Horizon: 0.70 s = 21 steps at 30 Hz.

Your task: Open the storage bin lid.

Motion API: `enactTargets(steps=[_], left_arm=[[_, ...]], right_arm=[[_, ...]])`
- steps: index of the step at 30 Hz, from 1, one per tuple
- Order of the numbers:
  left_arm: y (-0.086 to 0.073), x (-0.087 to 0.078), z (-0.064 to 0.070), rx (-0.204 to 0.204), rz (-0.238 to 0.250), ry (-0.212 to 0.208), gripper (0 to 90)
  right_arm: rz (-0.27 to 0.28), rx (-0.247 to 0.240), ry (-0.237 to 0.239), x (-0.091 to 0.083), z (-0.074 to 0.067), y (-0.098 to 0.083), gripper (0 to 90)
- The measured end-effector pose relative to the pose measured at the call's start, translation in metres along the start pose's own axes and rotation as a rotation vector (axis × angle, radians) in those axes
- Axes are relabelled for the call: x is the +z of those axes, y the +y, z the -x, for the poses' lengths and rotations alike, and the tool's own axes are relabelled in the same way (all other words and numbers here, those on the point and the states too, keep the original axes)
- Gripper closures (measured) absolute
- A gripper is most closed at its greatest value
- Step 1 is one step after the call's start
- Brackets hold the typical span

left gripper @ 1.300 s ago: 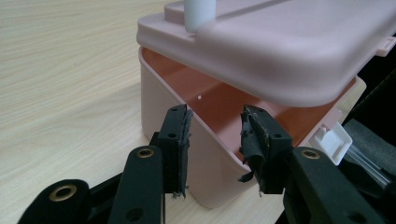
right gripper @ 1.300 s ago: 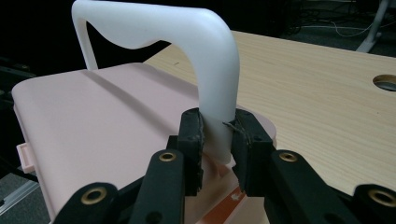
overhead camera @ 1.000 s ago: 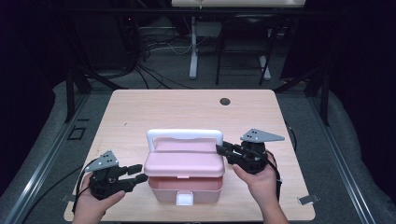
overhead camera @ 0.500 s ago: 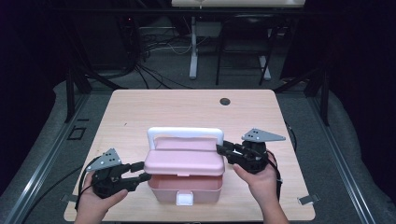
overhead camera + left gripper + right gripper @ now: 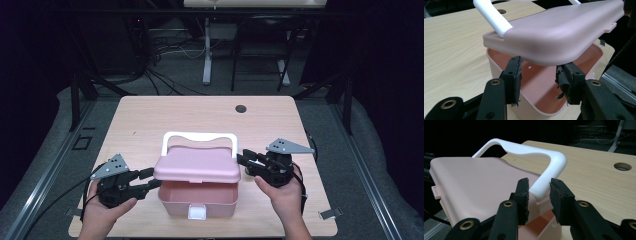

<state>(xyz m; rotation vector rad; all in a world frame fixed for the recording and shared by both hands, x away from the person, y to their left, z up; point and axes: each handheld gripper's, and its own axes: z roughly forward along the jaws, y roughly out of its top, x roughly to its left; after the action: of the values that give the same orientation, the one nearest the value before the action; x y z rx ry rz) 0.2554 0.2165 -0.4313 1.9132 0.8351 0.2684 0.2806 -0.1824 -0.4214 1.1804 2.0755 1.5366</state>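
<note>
Near the table's [image 5: 150, 120] front edge, right tongs [image 5: 243, 161] straddle the box's [image 5: 197, 200] white handle [image 5: 200, 137] loosely, having just widened, tipping its lid [image 5: 197, 167] up, while left tongs [image 5: 152, 179] sit open, narrowing slightly, under its corner.

Pink box [image 5: 198, 199] & lid [image 5: 197, 165]: smooth matt plastic w/ soft sheen. White handle [image 5: 199, 136]: glossy plastic. Table [image 5: 150, 117]: light wood-grain laminate, matt. Gripper fingers [image 5: 514, 75]: black hard plastic; pads frayed, rough rubbery foam, brass-look rivets.

pink lid [image 5: 554, 32] cropped right, box floor [image 5: 199, 192] half-hidden
</note>
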Motion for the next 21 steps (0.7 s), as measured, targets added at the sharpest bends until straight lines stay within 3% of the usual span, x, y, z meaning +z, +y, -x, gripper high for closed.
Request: enactTargets(steps=[5, 21], left_arm=[[0.003, 0.0, -0.001, -0.007, 0.012, 0.0, 58.6], [0.023, -0.002, -0.003, 0.022, 0.032, 0.038, 64.1]], right_arm=[[0.006, 0.01, -0.014, -0.004, 0.0, 0.001, 63.6], [0.001, 0.032, -0.051, -0.017, 0.001, -0.006, 63.7]])
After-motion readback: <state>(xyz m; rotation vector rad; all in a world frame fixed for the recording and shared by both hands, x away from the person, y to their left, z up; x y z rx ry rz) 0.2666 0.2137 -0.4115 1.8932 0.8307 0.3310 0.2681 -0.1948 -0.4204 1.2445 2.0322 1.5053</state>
